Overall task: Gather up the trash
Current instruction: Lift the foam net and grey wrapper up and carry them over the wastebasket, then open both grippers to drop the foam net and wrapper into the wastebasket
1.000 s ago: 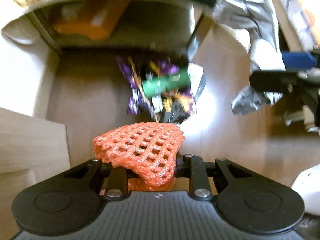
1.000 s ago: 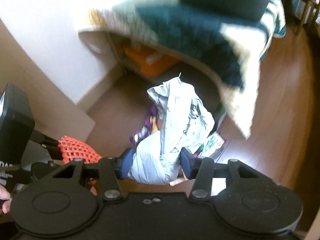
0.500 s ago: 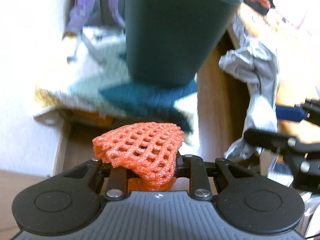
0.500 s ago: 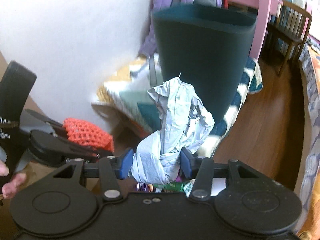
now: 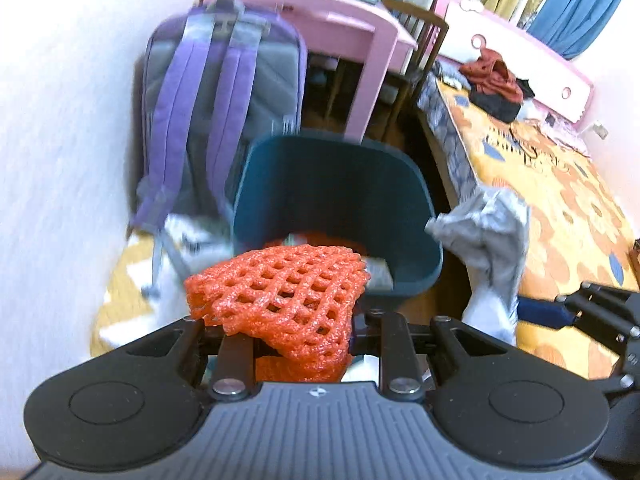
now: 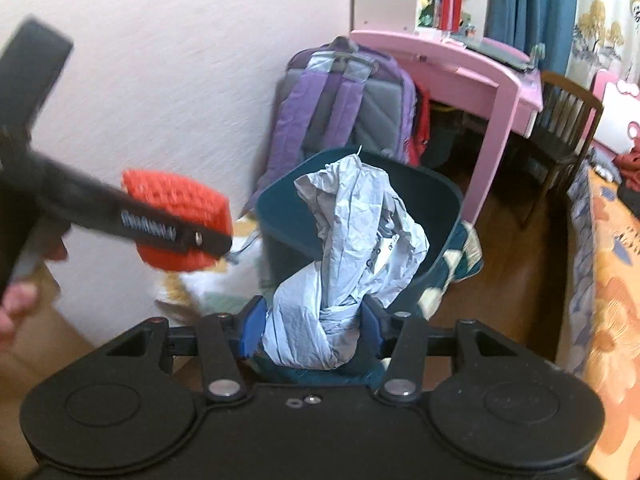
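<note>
Left tool (image 5: pixel 280 332): clamped on an orange foam net (image 5: pixel 280 296), the mesh bunched up between the fingers and flopping forward over them. From the left wrist view it hangs in front of the near rim of a dark teal bin (image 5: pixel 336 184). Something orange and pale lies inside the bin, partly hidden by the net; cannot tell what.

Right tool (image 6: pixel 312 328): closed around the twisted lower end of a crumpled grey plastic bag (image 6: pixel 352 248), blue pads (image 6: pixel 253 322) pressing in from both sides. The bag stands up from the grip and, in the right wrist view, overlaps the bin's opening (image 6: pixel 440 208).

The two tools are side by side, left one off to the left in the right wrist view (image 6: pixel 188 236), net showing above and below its finger. The grey bag shows at the right edge of the left wrist view (image 5: pixel 492 240).

Behind the bin: a purple and grey backpack (image 5: pixel 224 92) leaning on the white wall, and a pink counter (image 5: pixel 340 20). Bed with orange flowered cover (image 5: pixel 560 184) to the right. The bin sits on a patterned cloth (image 6: pixel 460 256).
</note>
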Action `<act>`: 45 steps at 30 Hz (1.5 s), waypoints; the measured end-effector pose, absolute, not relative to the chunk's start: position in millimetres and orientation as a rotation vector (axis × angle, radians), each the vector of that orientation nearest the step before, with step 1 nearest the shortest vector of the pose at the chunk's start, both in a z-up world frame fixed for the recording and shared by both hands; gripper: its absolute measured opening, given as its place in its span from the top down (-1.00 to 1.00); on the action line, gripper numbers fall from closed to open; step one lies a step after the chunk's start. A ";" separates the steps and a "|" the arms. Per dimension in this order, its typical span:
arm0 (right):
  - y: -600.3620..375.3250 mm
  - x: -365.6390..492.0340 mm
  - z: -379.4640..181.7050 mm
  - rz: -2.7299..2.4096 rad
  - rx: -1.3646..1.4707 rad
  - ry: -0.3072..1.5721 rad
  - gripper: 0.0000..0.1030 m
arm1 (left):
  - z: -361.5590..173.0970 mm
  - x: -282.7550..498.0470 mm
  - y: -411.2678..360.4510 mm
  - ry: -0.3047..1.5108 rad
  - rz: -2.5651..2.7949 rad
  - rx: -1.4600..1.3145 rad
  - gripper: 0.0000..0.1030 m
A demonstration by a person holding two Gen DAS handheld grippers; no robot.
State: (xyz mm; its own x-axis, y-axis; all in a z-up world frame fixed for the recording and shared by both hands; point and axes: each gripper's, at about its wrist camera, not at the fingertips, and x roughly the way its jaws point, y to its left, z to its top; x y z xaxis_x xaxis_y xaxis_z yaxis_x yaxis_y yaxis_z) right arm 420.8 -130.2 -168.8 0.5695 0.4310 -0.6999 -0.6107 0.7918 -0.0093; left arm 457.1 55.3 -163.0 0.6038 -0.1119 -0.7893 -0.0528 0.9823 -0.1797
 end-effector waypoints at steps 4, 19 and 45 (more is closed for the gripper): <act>-121.5 447.6 -161.4 0.578 -0.293 0.713 0.04 | -152.3 492.4 53.1 0.919 -0.049 -0.201 0.54; -89.6 533.7 -196.3 0.520 -0.345 0.830 0.04 | -209.4 599.1 56.7 1.068 -0.059 -0.225 0.54; -83.7 534.5 -230.8 0.542 -0.422 0.864 -0.24 | -267.7 598.4 48.0 1.205 -0.055 -0.257 -0.32</act>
State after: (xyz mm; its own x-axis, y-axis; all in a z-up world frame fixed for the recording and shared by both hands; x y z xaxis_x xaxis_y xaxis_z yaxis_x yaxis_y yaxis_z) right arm 534.5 -83.7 -230.8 0.5301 0.2742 -0.8024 -0.6033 0.7869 -0.1297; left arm 598.4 48.0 -267.7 0.3602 -0.1782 -0.9157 -0.0947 0.9695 -0.2259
